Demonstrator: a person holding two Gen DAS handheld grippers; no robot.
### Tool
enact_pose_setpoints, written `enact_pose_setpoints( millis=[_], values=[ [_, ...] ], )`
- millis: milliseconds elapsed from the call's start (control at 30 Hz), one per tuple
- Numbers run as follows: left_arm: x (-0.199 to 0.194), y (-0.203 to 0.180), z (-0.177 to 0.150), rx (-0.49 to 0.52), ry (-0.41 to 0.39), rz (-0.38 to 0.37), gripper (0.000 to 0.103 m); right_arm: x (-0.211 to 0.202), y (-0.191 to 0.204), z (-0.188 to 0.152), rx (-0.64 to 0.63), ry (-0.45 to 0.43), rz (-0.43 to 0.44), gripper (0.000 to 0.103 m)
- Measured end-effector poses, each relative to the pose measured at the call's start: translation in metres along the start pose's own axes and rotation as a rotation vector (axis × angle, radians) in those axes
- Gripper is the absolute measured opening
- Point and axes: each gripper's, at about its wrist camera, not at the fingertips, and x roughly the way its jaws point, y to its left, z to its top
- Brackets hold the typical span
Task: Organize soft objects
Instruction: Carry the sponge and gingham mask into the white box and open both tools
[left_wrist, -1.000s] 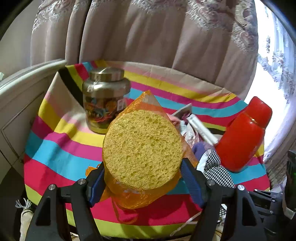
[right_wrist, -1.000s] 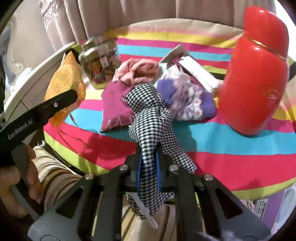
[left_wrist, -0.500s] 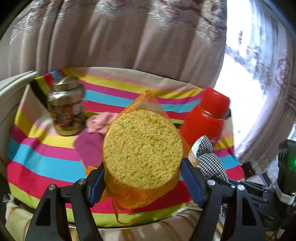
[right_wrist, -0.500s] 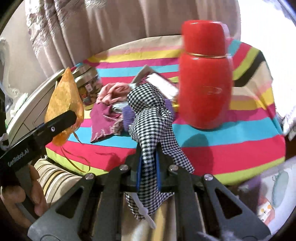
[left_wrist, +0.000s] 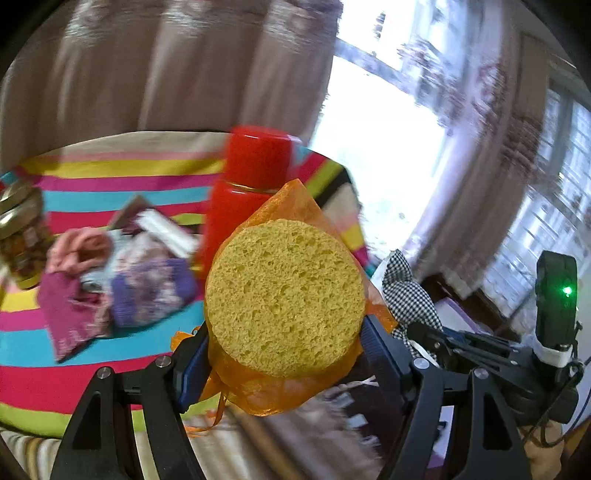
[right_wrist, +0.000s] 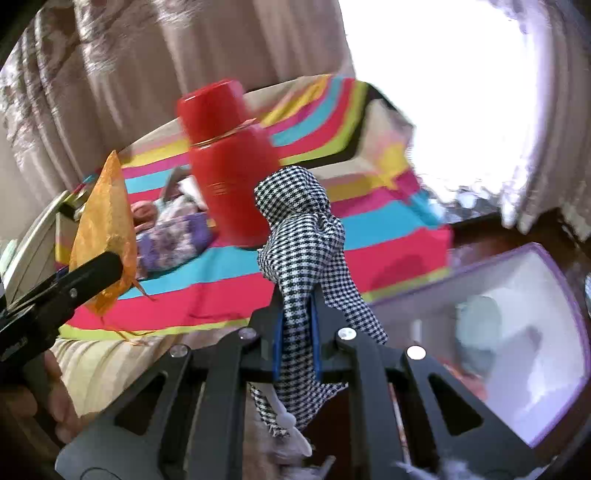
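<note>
Left wrist view: left hand-held gripper (left_wrist: 284, 343) clamps the yellow sponge (left_wrist: 284, 295) in its orange mesh bag (left_wrist: 291, 206), held above the striped tabletop (left_wrist: 92, 343) edge.
Behind it: red flask (left_wrist: 255, 177), a pile of soft cloths (left_wrist: 122, 280) (blurred).
Right wrist view: right hand-held gripper (right_wrist: 297, 341) pinched tight on the checked cloth (right_wrist: 299, 236), off the tabletop.
Lower right: purple-rimmed box (right_wrist: 576, 321).
</note>
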Motion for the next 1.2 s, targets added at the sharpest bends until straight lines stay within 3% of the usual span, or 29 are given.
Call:
enact_pose_setpoints(
  millis=[467,700,767,833,1200],
  values=[
    [0.040,-0.105,-0.008,0.128,0.100,-0.208,0.076,-0.038,-0.104,-0.009,0.104,-0.025,-0.215,0.015],
    [0.050,-0.135,-0.011,0.164,0.155,-0.375,0.081,-0.056,-0.132,-0.013,0.167,-0.043,-0.268,0.017],
    [0.050,-0.138,-0.012,0.178,0.152,-0.378,0.085,-0.056,-0.140,-0.015,0.202,-0.031,-0.283,0.030],
    [0.049,-0.136,-0.010,0.177,0.151,-0.384,0.085,-0.057,-0.145,-0.016,0.222,-0.028,-0.293,0.057],
    [0.038,-0.096,-0.001,0.124,0.109,-0.304,0.085,-0.054,-0.122,-0.008,0.146,-0.037,-0.265,0.060]
  ],
)
